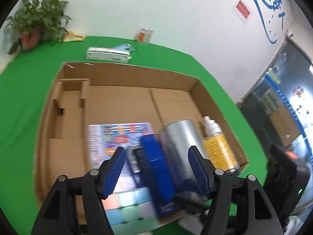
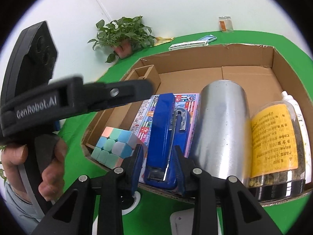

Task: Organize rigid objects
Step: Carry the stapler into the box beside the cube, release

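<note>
A: Green desk (image 1: 23,82) against a white wall is seen from the left wrist; a shallow cardboard box (image 1: 125,74) lies on it. Inside, along the near edge, are noted a pastel cube (image 1: 129,207), a blue stapler (image 1: 156,168) on a printed booklet (image 1: 117,135), a metal can (image 1: 180,143) and a yellow-labelled jar (image 1: 221,150). The left gripper (image 1: 156,172) is held partly open above the stapler; nothing is gripped.

B: From the right wrist, the right gripper (image 2: 158,166) is seen narrowly parted, its fingers (image 2: 137,168) flanking the stapler (image 2: 162,129); contact cannot be confirmed. The stapler is judged stiff, fairly heavy and smooth, so its long flat sides should be taken near mid-length.
</note>
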Demonstrator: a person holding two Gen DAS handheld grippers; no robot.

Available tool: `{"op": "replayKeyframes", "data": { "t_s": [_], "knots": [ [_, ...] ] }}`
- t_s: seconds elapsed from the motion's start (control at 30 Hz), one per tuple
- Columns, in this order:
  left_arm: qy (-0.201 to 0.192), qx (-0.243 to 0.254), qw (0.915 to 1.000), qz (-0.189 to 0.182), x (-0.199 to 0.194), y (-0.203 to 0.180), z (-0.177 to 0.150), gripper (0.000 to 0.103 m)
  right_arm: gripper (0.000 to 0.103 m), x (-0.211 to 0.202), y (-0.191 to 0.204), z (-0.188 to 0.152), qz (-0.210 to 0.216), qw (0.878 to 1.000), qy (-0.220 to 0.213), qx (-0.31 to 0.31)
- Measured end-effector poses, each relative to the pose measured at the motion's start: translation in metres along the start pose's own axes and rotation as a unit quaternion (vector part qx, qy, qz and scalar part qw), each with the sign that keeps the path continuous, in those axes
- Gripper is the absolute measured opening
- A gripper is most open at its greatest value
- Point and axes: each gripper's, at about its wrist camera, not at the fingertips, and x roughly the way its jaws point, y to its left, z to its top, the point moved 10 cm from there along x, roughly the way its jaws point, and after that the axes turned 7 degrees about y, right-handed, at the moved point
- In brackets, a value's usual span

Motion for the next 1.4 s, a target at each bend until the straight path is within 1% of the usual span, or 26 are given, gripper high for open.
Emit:
{"op": "replayKeyframes", "data": {
  "t_s": [0.1, 0.2, 0.33, 0.4, 0.43, 0.63, 0.73, 0.77, 0.8, 0.83, 0.87, 0.9, 0.97, 1.0, 1.03, 1.07, 1.1, 1.17, 1.2, 1.23, 1.27, 1.3, 1.33, 1.4],
  "knots": [
    [0.005, -0.015, 0.9997, 0.018, -0.001, 0.02, -0.009, 0.064, 0.031, 0.004, -0.002, 0.001, -0.013, 1.0, -0.001, -0.006],
    [0.02, -0.025, 0.999, 0.032, 0.005, 0.037, -0.021, 0.064, 0.031, 0.008, 0.0, 0.004, -0.03, 0.999, -0.004, -0.02],
    [0.036, -0.026, 0.9986, 0.029, 0.012, 0.043, -0.034, 0.064, 0.031, 0.012, 0.005, 0.005, -0.046, 0.998, -0.007, -0.034],
    [0.041, -0.028, 0.9984, 0.027, 0.014, 0.043, -0.041, 0.064, 0.02, 0.014, 0.005, 0.003, -0.067, 0.997, -0.007, -0.045],
    [0.042, -0.028, 0.9984, 0.025, 0.015, 0.043, -0.043, 0.064, 0.013, 0.014, 0.007, 0.002, -0.059, 0.997, -0.008, -0.042],
    [0.043, -0.026, 0.9984, 0.027, 0.014, 0.04, -0.052, 0.064, 0.006, 0.009, 0.004, -0.005, -0.075, 0.997, -0.015, -0.007],
    [0.04, -0.027, 0.9984, 0.028, 0.01, 0.039, -0.055, 0.064, 0.007, 0.01, 0.003, -0.011, -0.062, 0.998, -0.011, 0.02],
    [0.036, -0.027, 0.9986, 0.03, 0.008, 0.038, -0.056, 0.064, 0.009, 0.01, 0.005, -0.012, -0.055, 0.998, -0.01, 0.018],
    [0.031, -0.026, 0.9987, 0.032, 0.005, 0.038, -0.055, 0.064, 0.009, 0.009, 0.005, -0.013, -0.05, 0.999, -0.009, 0.02],
    [0.017, -0.024, 0.9988, 0.039, -0.002, 0.038, -0.055, 0.064, 0.01, 0.009, 0.005, -0.012, -0.049, 0.999, -0.011, 0.019],
    [0.006, -0.022, 0.9988, 0.044, -0.007, 0.038, -0.053, 0.064, 0.02, 0.008, 0.006, -0.012, -0.054, 0.998, -0.011, 0.01],
    [-0.009, -0.019, 0.9986, 0.049, -0.015, 0.038, -0.052, 0.064, 0.026, 0.007, 0.006, -0.011, -0.066, 0.998, -0.014, -0.004],
    [-0.044, -0.019, 0.9968, 0.064, -0.035, 0.04, -0.051, 0.076, 0.045, 0.001, 0.009, -0.008, -0.069, 0.997, -0.024, -0.017],
    [-0.062, -0.022, 0.9951, 0.074, -0.045, 0.041, -0.052, 0.087, 0.047, -0.002, 0.011, -0.006, -0.072, 0.997, -0.029, -0.024],
    [-0.077, -0.025, 0.9933, 0.082, -0.053, 0.043, -0.052, 0.095, 0.047, -0.003, 0.012, -0.003, -0.073, 0.996, -0.032, -0.029],
    [-0.098, -0.028, 0.9905, 0.092, -0.064, 0.044, -0.053, 0.098, 0.047, -0.004, 0.013, -0.001, -0.073, 0.996, -0.034, -0.033],
    [-0.11, -0.03, 0.9885, 0.099, -0.071, 0.045, -0.054, 0.102, 0.047, -0.004, 0.014, 0.0, -0.073, 0.996, -0.033, -0.036],
    [-0.133, -0.036, 0.9842, 0.111, -0.085, 0.047, -0.06, 0.102, 0.047, 0.001, 0.016, 0.004, -0.068, 0.996, -0.024, -0.042],
    [-0.136, -0.041, 0.9833, 0.114, -0.088, 0.049, -0.065, 0.102, 0.047, 0.004, 0.018, 0.005, -0.069, 0.996, -0.022, -0.048],
    [-0.137, -0.046, 0.983, 0.114, -0.09, 0.051, -0.068, 0.102, 0.047, 0.01, 0.018, 0.006, -0.078, 0.995, -0.017, -0.056],
    [-0.137, -0.052, 0.9829, 0.112, -0.092, 0.053, -0.072, 0.102, 0.043, 0.016, 0.016, 0.007, -0.087, 0.994, -0.009, -0.059],
    [-0.136, -0.056, 0.9831, 0.11, -0.094, 0.056, -0.075, 0.102, 0.037, 0.021, 0.014, 0.007, -0.092, 0.994, -0.002, -0.058],
    [-0.133, -0.058, 0.9835, 0.108, -0.094, 0.056, -0.08, 0.102, 0.027, 0.023, 0.012, 0.007, -0.106, 0.992, -0.003, -0.062],
    [-0.132, -0.06, 0.9833, 0.11, -0.096, 0.057, -0.087, 0.102, 0.026, 0.023, 0.015, 0.006, -0.107, 0.992, -0.004, -0.063]
  ]
}}
